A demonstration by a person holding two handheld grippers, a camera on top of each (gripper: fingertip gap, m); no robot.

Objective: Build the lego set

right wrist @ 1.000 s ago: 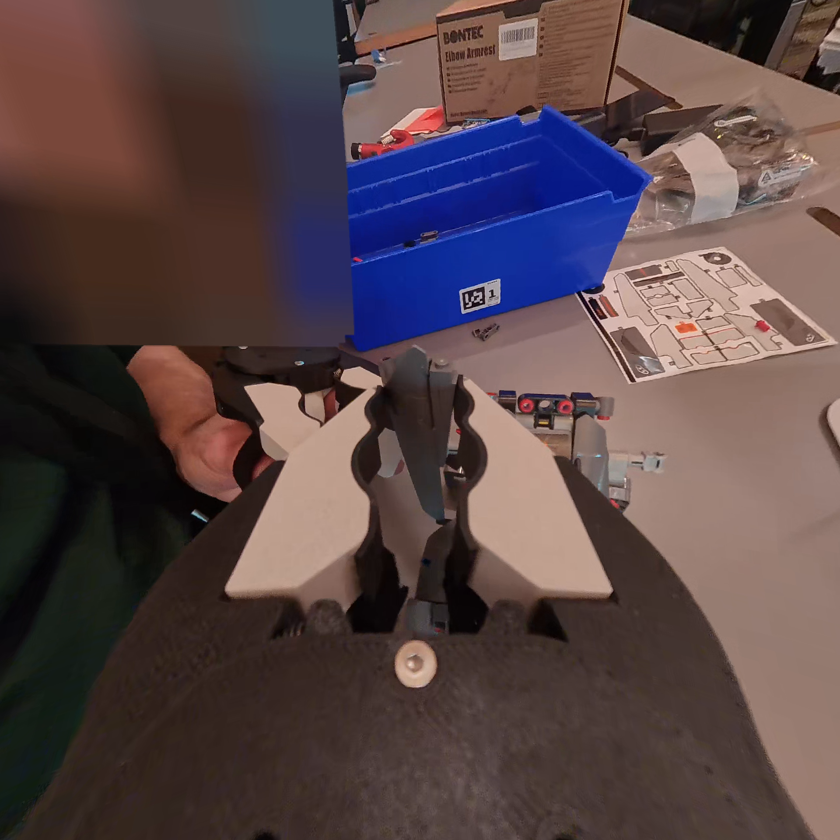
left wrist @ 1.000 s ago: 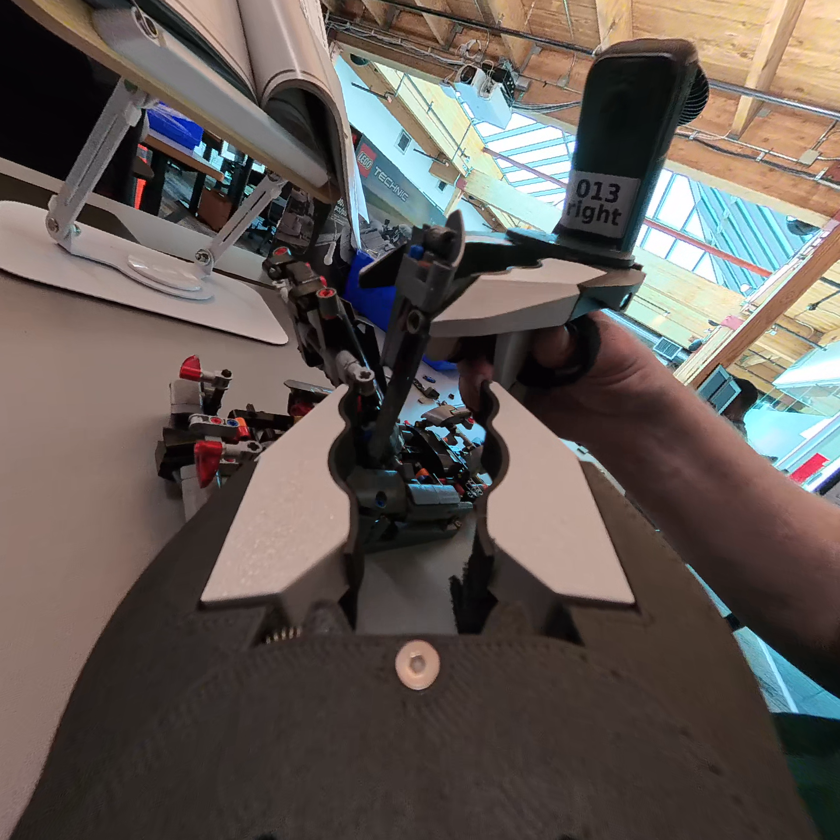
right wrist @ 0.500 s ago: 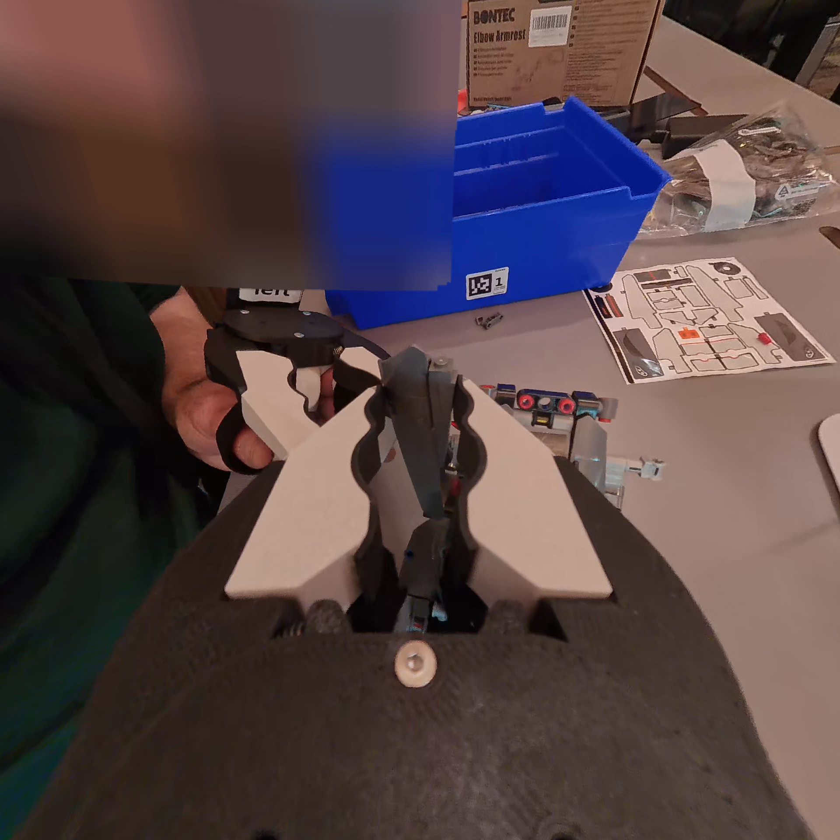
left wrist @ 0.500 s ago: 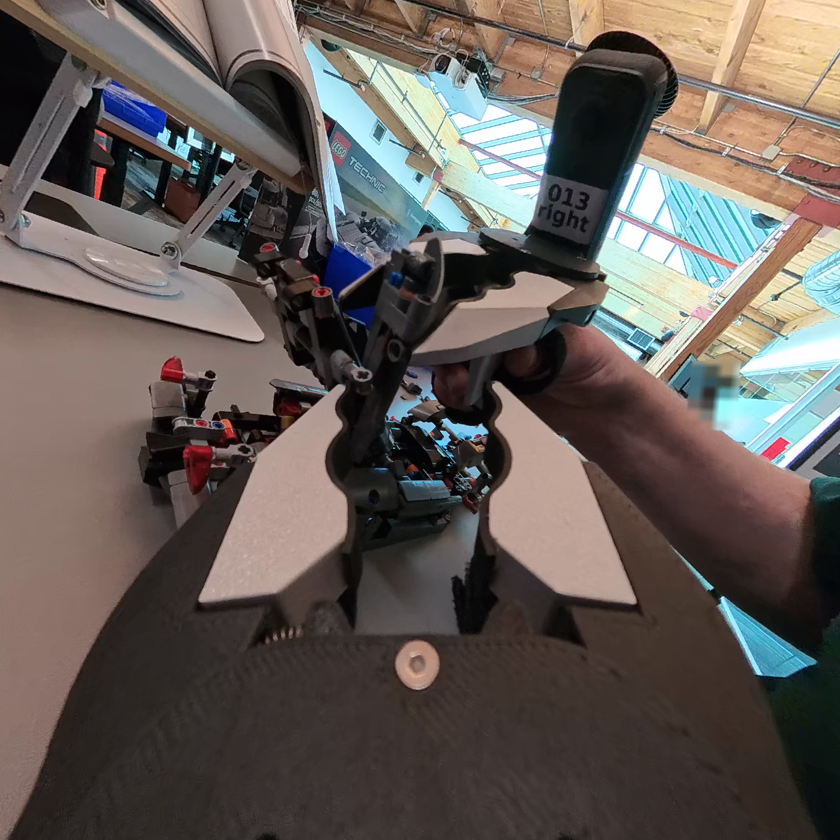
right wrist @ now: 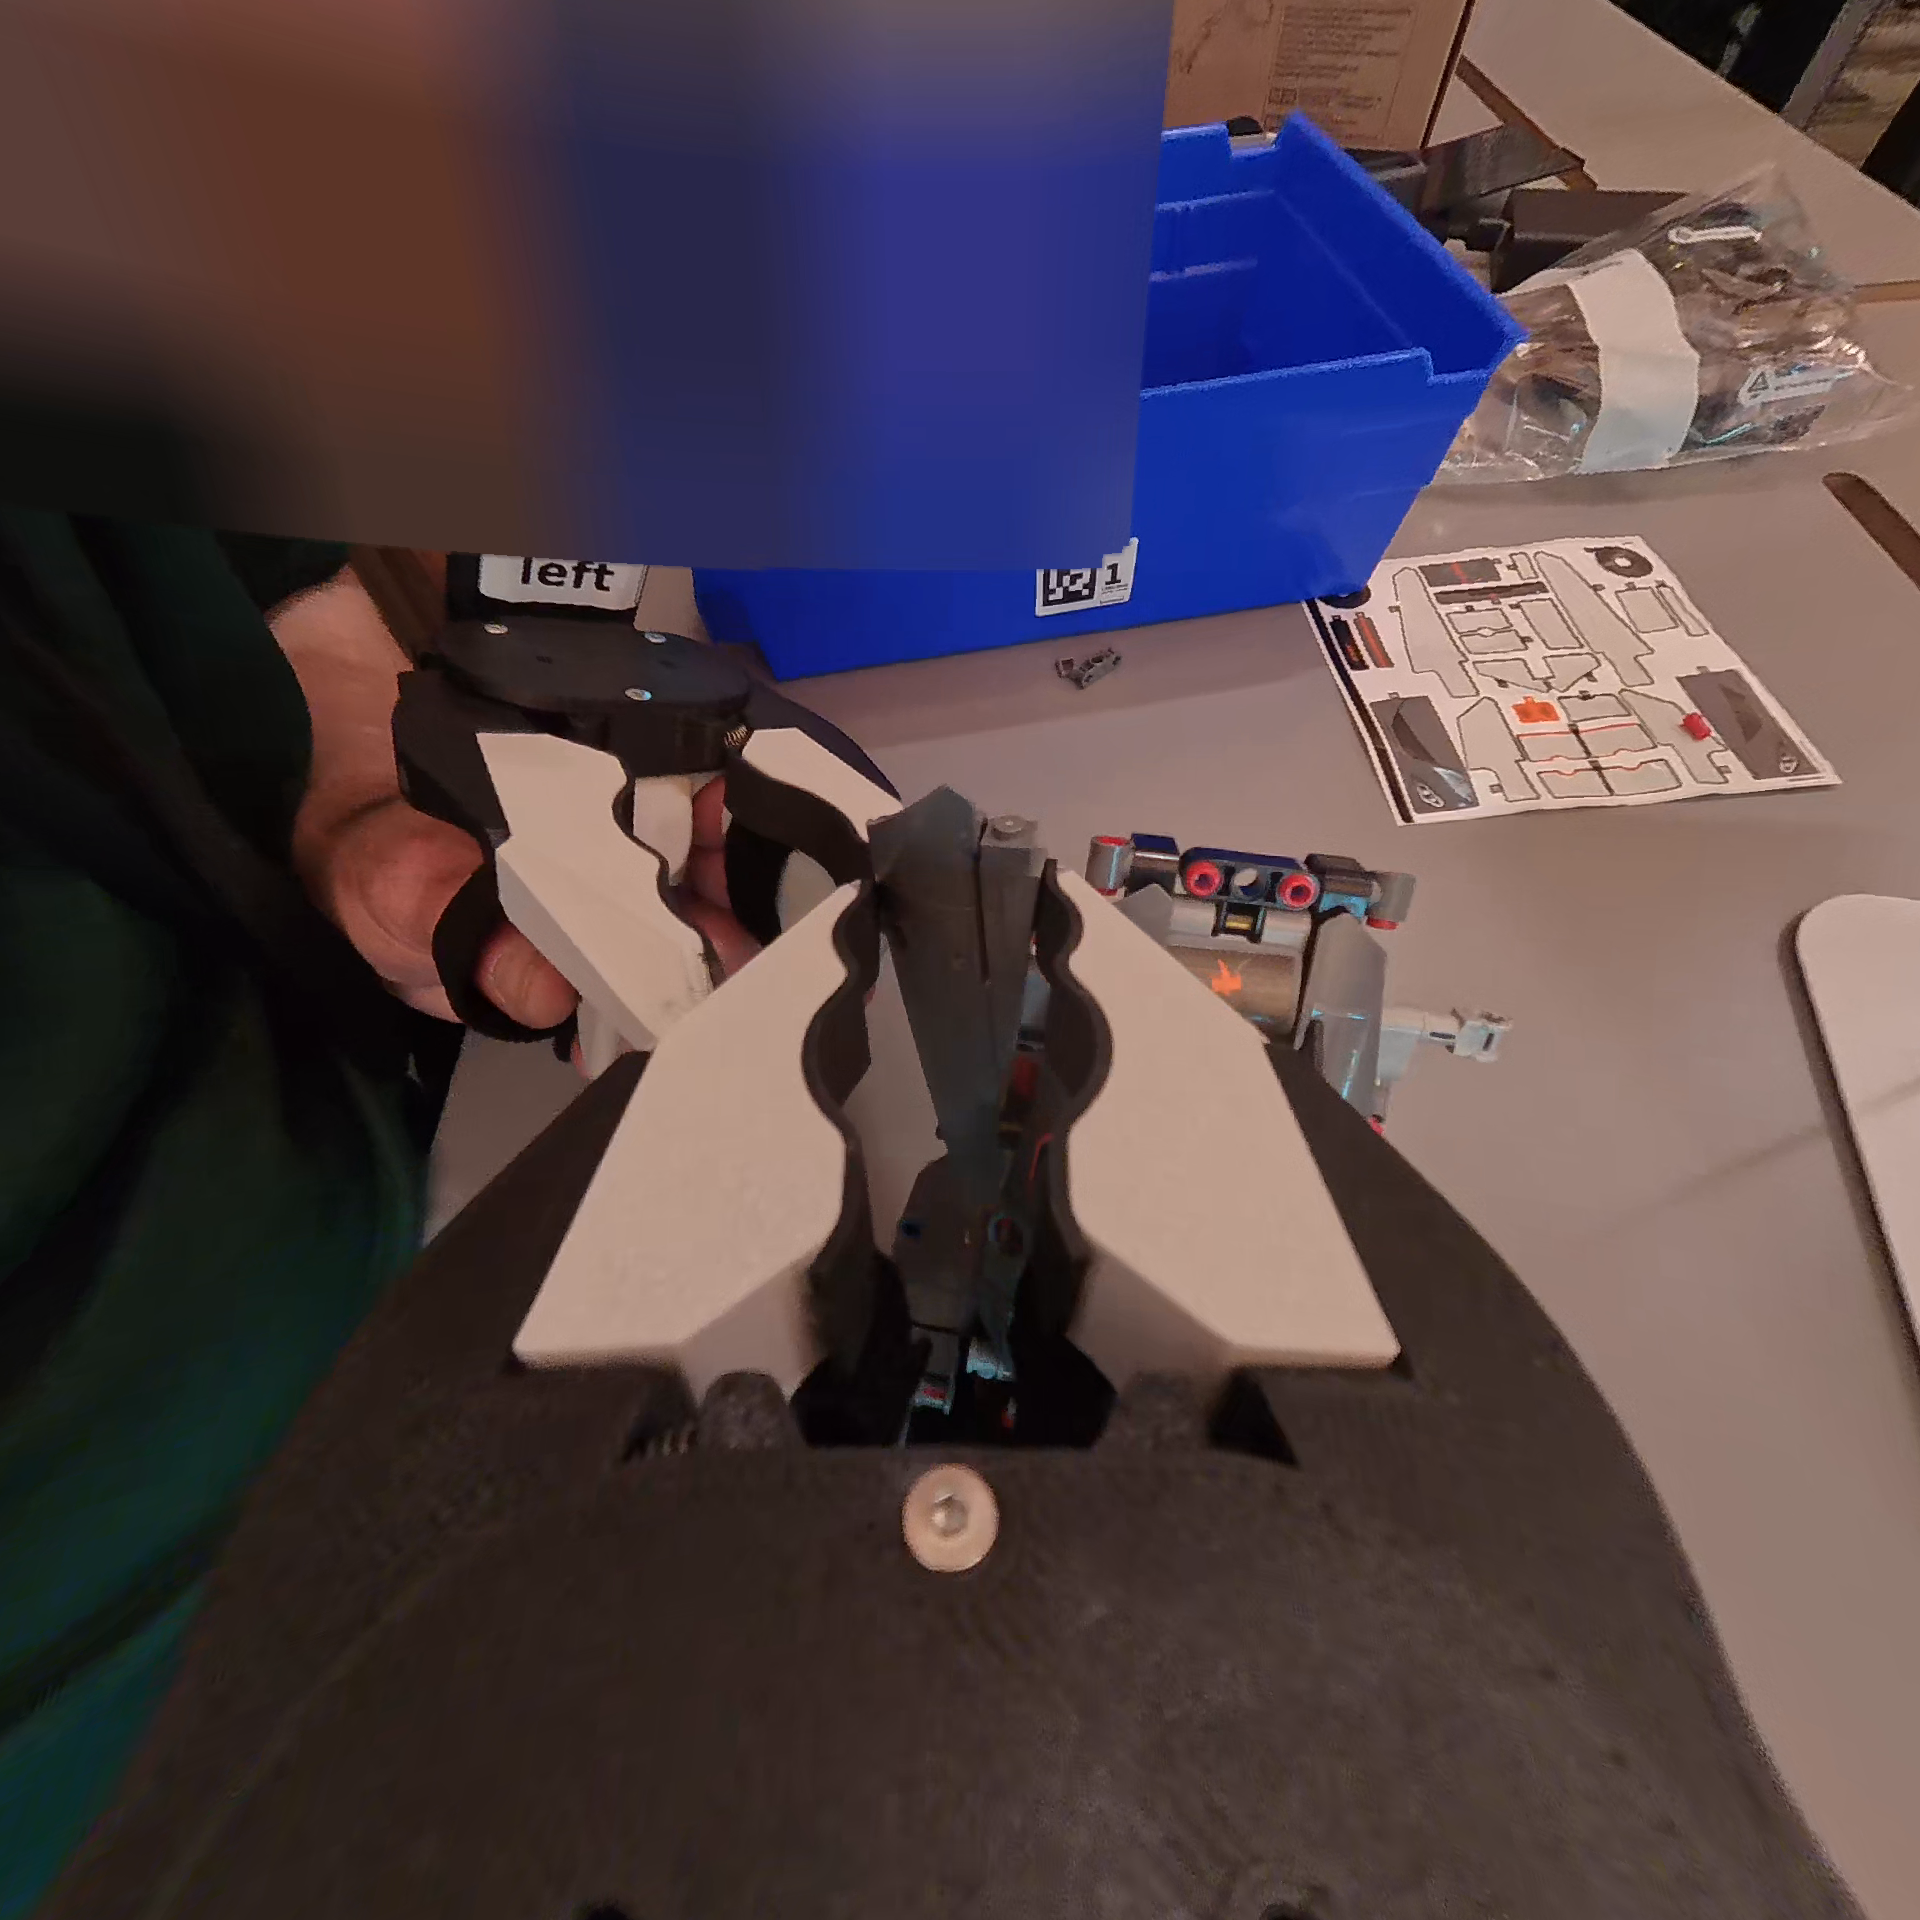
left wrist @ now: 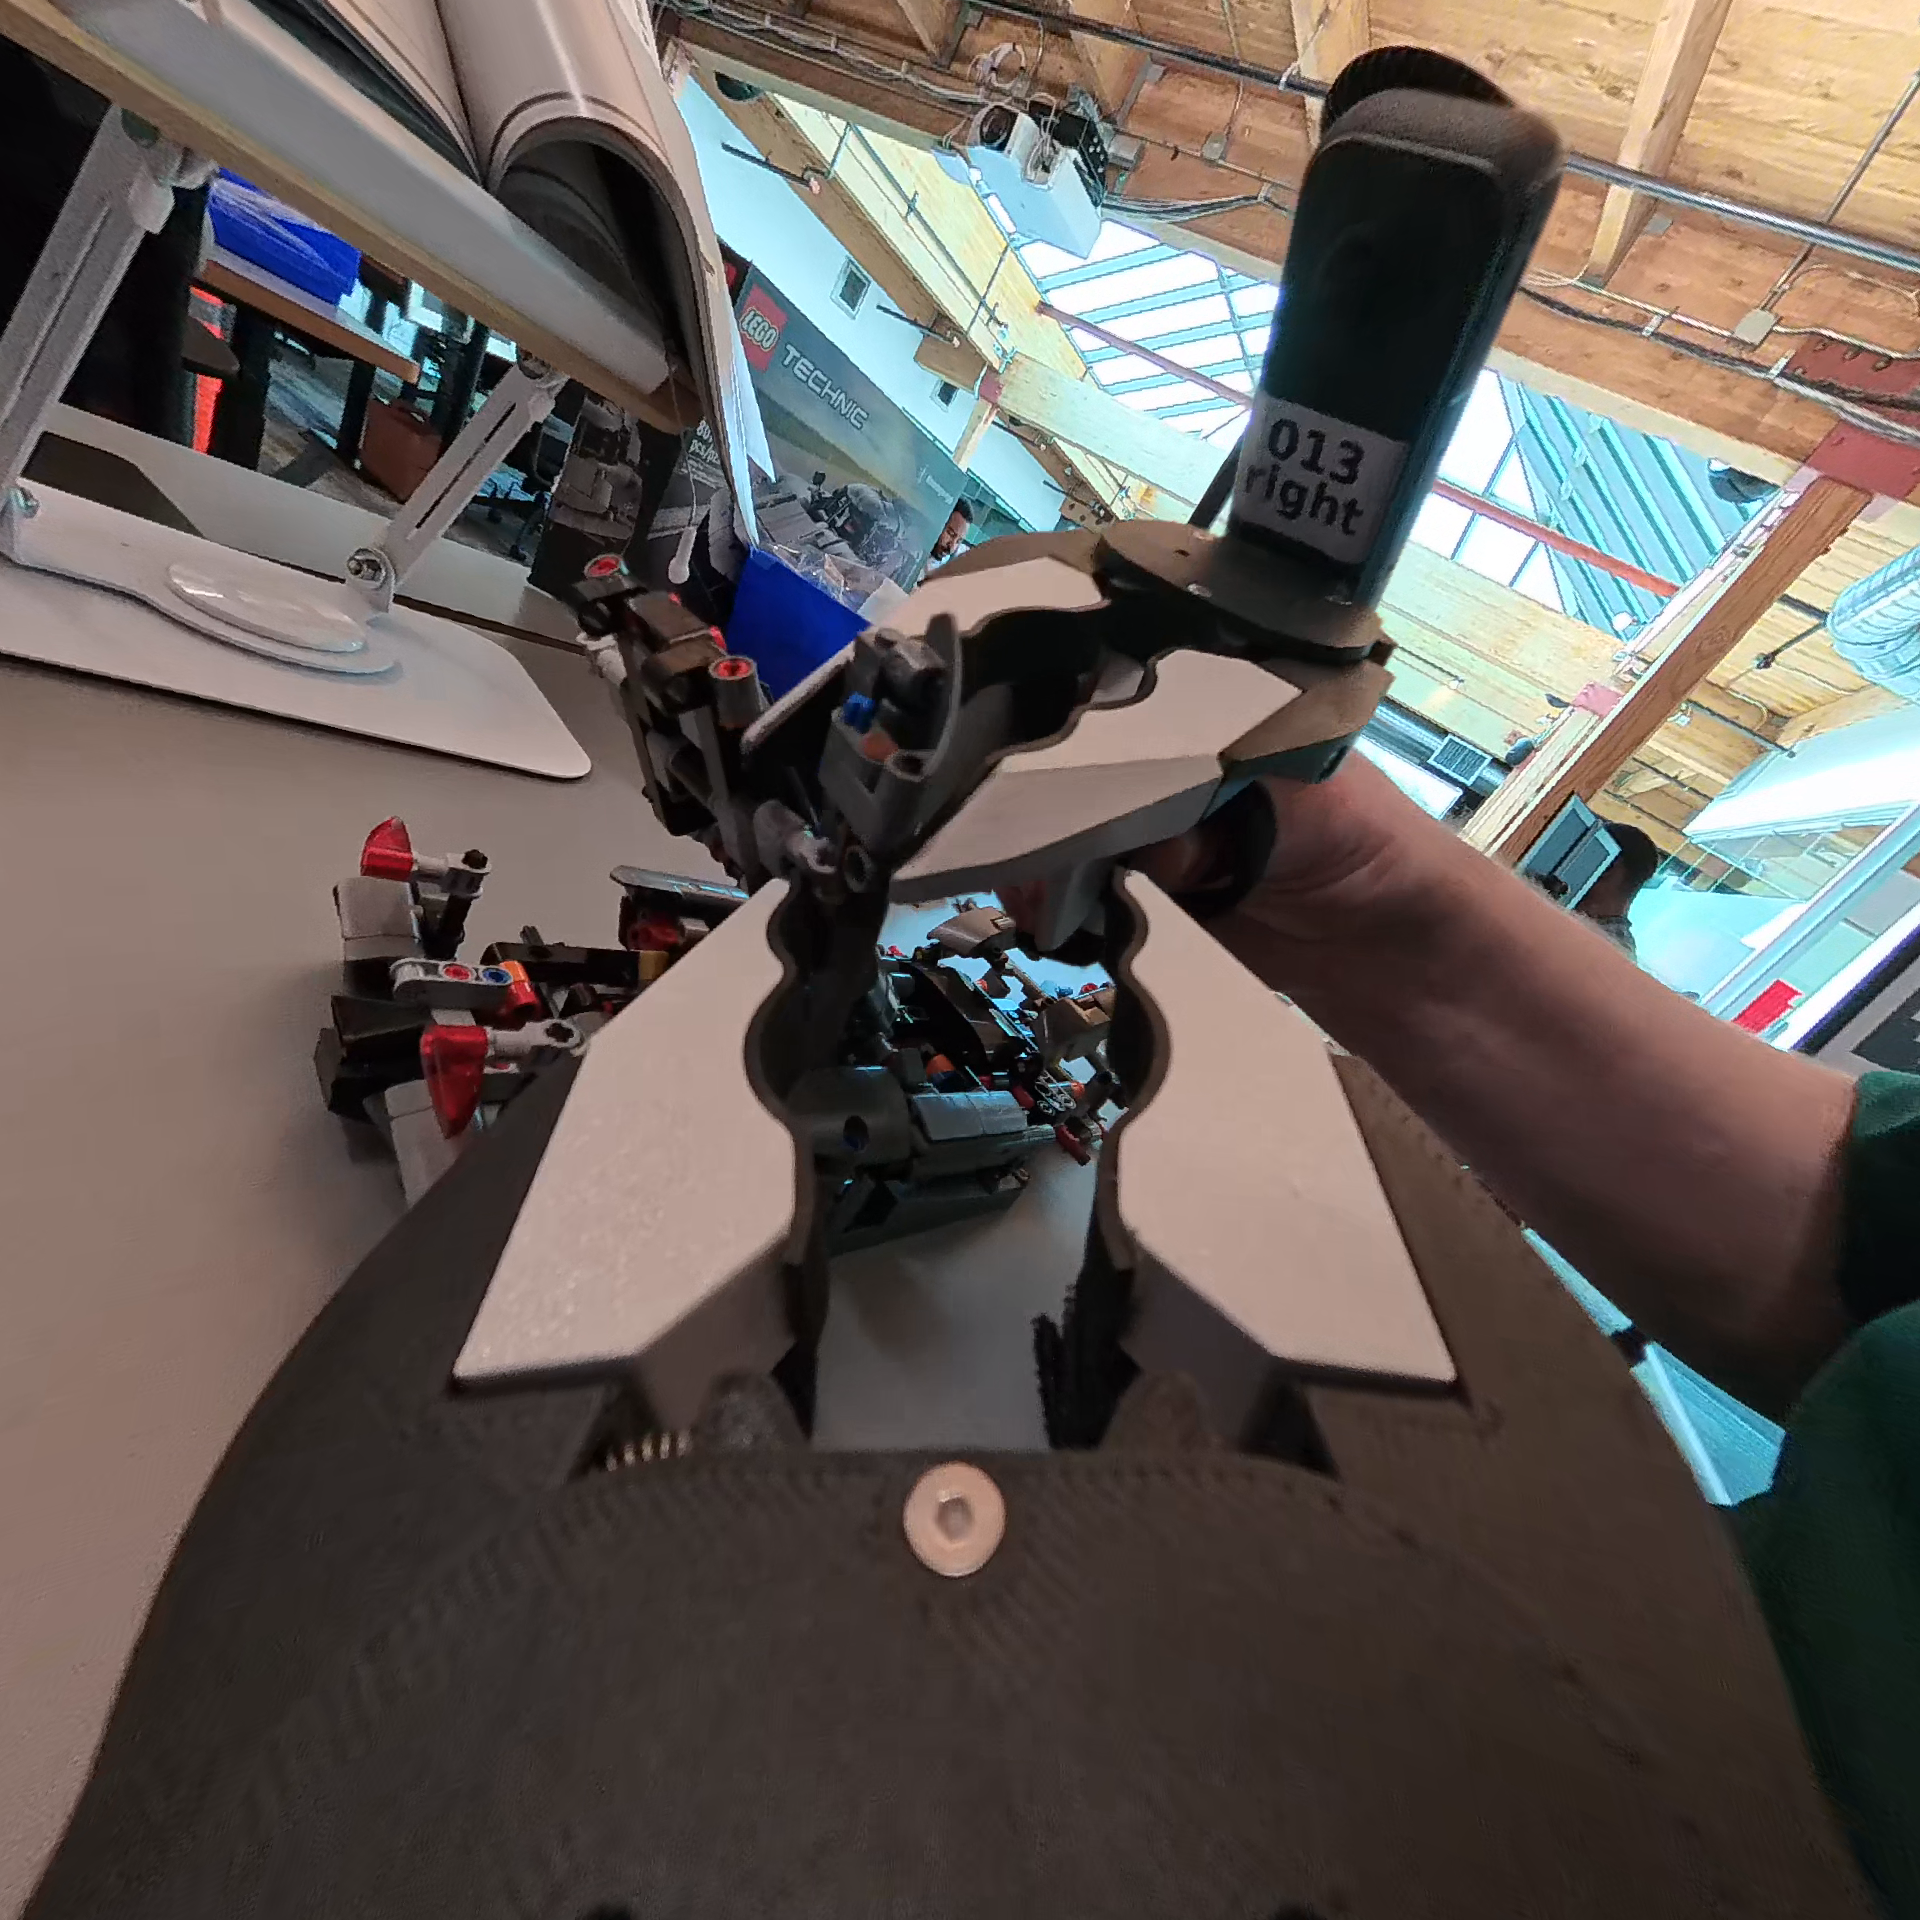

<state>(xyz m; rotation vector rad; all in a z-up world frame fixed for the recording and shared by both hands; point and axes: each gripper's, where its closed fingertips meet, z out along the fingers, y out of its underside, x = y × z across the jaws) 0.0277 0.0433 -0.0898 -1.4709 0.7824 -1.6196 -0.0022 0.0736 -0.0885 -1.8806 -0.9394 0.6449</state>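
Note:
My right gripper (right wrist: 956,894) is shut on a dark grey Lego assembly (right wrist: 951,997) that stands up between its fingers. In the left wrist view the right gripper (left wrist: 883,727) comes in from the right, held by a hand, with the assembly (left wrist: 873,748) in it. The assembly's long lower beam hangs down against the inner side of my left gripper's left finger (left wrist: 665,1143). My left gripper (left wrist: 951,904) is open with a wide gap. It also shows in the right wrist view (right wrist: 675,831), just left of the assembly.
A grey Lego sub-build with red pins (right wrist: 1268,956) (left wrist: 447,1018) lies on the grey table, beside a heap of loose parts (left wrist: 966,1070). Behind stand a blue bin (right wrist: 1299,416), a sticker sheet (right wrist: 1558,675), a parts bag (right wrist: 1683,343) and a white book stand (left wrist: 260,644). My two grippers' fingertips are within a few centimetres of each other.
My right gripper has brought the assembly down and closer to my left gripper. The beam now reaches between the left gripper's open fingers. Both grips are unchanged.

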